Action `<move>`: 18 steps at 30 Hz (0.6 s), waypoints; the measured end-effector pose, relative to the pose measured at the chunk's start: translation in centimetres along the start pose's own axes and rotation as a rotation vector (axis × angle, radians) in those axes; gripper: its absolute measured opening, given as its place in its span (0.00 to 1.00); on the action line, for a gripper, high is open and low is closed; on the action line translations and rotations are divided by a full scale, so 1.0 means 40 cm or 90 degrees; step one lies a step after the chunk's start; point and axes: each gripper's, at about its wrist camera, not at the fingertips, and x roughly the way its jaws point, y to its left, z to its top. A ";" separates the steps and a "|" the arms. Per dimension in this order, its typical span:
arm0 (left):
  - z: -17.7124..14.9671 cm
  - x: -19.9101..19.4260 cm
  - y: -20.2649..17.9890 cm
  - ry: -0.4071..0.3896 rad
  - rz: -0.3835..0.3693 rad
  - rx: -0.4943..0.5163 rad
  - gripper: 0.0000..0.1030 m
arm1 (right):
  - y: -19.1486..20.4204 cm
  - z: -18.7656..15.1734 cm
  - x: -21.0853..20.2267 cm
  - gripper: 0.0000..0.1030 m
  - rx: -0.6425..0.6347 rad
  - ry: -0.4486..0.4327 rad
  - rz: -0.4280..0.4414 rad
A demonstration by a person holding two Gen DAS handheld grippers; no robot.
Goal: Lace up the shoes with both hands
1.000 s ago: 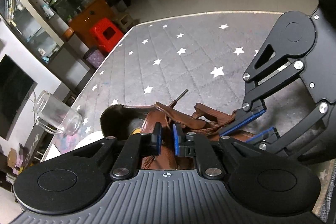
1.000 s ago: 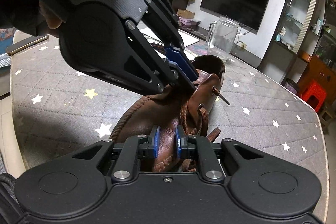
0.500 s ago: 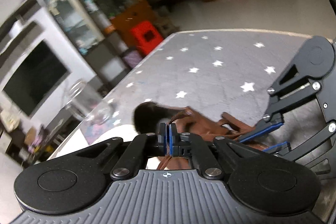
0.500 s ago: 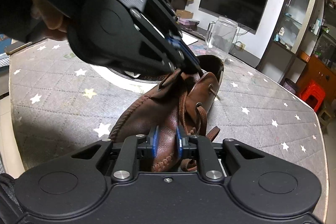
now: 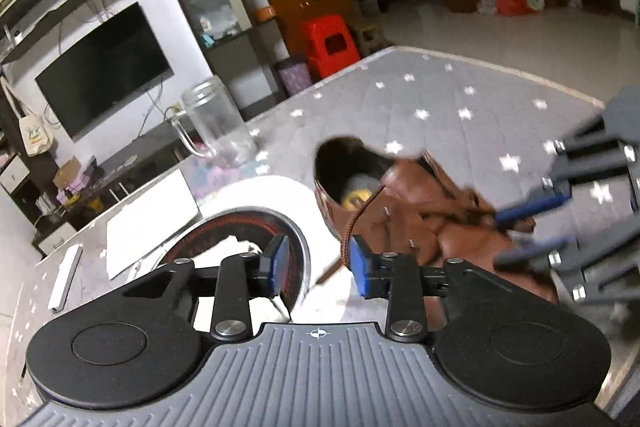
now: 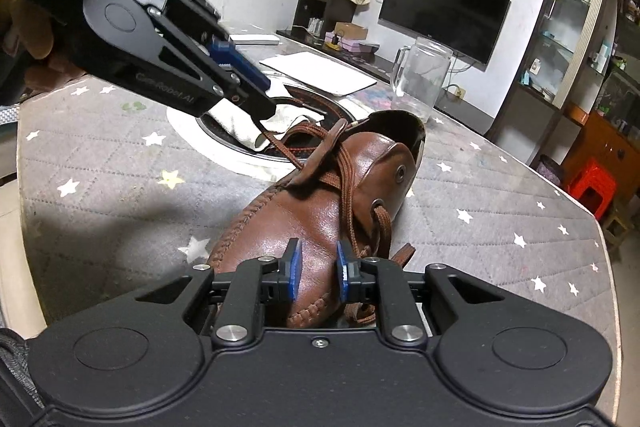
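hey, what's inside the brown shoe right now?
In the left wrist view, the brown shoe has something yellow lying in its dark opening; what it is cannot be told. The toe end is covered by leather, so nothing deeper shows.

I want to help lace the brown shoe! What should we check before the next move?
1. Shoe resting flat on the starry table: ok.
2. Left gripper free of the lace: ok. Its jaws are opening and nothing sits between them; the lace hangs beside one pad.
3. Right gripper holding the shoe: not ok. Its jaws are opening over the toe, with gaps beside both pads.
4. Lace through the side eyelet: ok.
5. Loose lace end easy to find: cannot tell; its tip is not clearly shown.
6. Glass jar out of the way: ok, it stands behind the shoe.
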 end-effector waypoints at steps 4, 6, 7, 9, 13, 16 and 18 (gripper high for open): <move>0.024 -0.004 -0.009 -0.013 -0.007 0.015 0.38 | -0.007 0.005 -0.020 0.27 0.001 -0.019 -0.006; 0.034 -0.005 -0.008 -0.021 0.005 0.016 0.39 | -0.015 0.012 -0.029 0.27 0.004 -0.029 -0.010; 0.037 -0.004 -0.003 -0.021 0.011 0.010 0.39 | -0.018 0.015 -0.031 0.27 0.005 -0.032 -0.011; 0.037 -0.003 0.015 -0.009 0.018 -0.008 0.40 | -0.025 0.018 -0.034 0.27 0.005 -0.038 -0.015; 0.038 0.002 0.022 0.000 0.015 -0.024 0.40 | -0.033 0.025 -0.040 0.27 0.007 -0.055 -0.022; 0.053 0.006 -0.006 -0.008 -0.017 -0.014 0.43 | -0.040 0.033 -0.036 0.27 0.009 -0.062 -0.024; 0.066 0.022 -0.028 -0.007 -0.029 0.000 0.43 | -0.042 0.038 -0.033 0.27 0.009 -0.063 -0.026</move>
